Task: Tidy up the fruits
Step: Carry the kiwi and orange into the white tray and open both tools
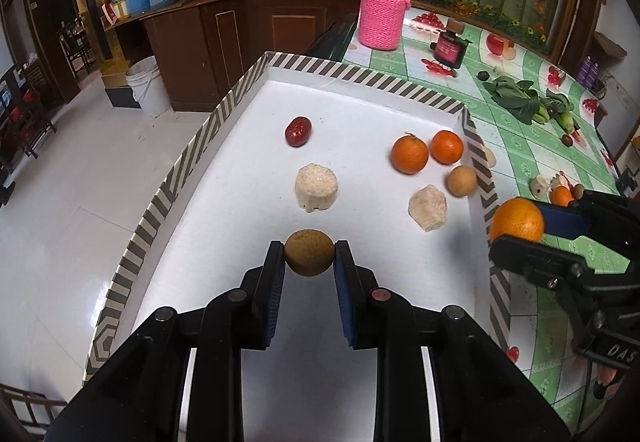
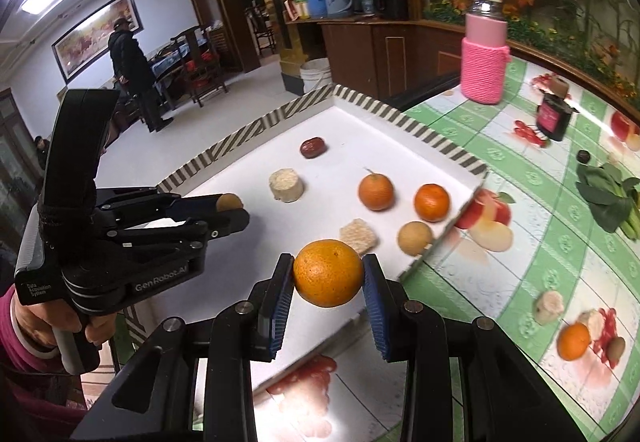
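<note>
- Gripping a small round brown fruit (image 1: 309, 253), the left gripper (image 1: 309, 256) has both blue pads pressed against its sides and holds it above the white floor of the tray (image 1: 360, 114).
- Clamped between the pads of the right gripper (image 2: 328, 274) is an orange (image 2: 328, 273), held above the tray's near right edge; in the left wrist view the same orange (image 1: 518, 220) shows just outside the striped right wall.
- Bordering the tray is a low wall striped in grey and white, and the tray sits on a table (image 2: 520, 242) covered by a green checked cloth with printed fruit.
- Lying inside the tray are 6 things: a dark red jujube (image 1: 298, 131) toward the far left, 2 oranges side by side (image 1: 409, 154) (image 1: 447, 147) near the right wall, a second round brown fruit (image 1: 461, 181) just beside that wall, and 2 pale cut chunks (image 1: 316, 187) (image 1: 427, 207) nearer the middle.
- Resting on the cloth to the right of the tray, well apart from it, are a small orange (image 2: 573, 341), a pale chunk (image 2: 549, 307), a small brown fruit (image 2: 616, 347) and leafy greens (image 2: 608, 198).
- Standing at the far end of the table are a jar in a pink knitted sleeve (image 1: 382, 8) and a dark bottle with a pink label (image 1: 450, 48).
- Wrapped around the left gripper's handle is a hand (image 2: 94, 326) with a pink sleeve.
</note>
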{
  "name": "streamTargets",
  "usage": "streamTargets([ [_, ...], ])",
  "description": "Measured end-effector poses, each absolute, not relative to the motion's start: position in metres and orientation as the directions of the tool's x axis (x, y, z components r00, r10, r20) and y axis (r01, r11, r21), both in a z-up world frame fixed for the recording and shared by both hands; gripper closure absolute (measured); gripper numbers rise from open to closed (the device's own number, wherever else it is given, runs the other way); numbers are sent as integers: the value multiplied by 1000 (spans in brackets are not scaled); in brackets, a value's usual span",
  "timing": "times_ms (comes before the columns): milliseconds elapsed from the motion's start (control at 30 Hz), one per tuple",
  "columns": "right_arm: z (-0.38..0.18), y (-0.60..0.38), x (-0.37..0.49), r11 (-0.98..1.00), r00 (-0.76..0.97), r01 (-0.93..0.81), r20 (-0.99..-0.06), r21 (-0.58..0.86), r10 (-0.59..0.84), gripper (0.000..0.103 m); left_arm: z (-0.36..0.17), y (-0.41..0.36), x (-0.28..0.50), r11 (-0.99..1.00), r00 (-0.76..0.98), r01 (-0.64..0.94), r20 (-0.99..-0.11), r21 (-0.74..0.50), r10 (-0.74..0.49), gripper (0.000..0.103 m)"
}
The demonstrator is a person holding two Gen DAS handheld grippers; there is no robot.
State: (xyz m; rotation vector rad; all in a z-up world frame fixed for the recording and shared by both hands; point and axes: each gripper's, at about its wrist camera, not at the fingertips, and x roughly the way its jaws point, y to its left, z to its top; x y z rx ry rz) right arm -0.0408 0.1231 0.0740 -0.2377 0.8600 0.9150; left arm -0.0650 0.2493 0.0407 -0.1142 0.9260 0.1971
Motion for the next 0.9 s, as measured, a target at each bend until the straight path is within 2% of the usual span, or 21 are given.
streamTargets([
  [633, 46, 158, -38, 581, 254, -801, -795, 147, 551, 68, 36, 252, -53, 975, 563, -222, -817, -4, 125, 81],
  [900, 36, 167, -34, 578, 271, -810, -812, 98, 517, 68, 28, 255, -48, 970, 525, -242, -840, 3, 134, 81],
])
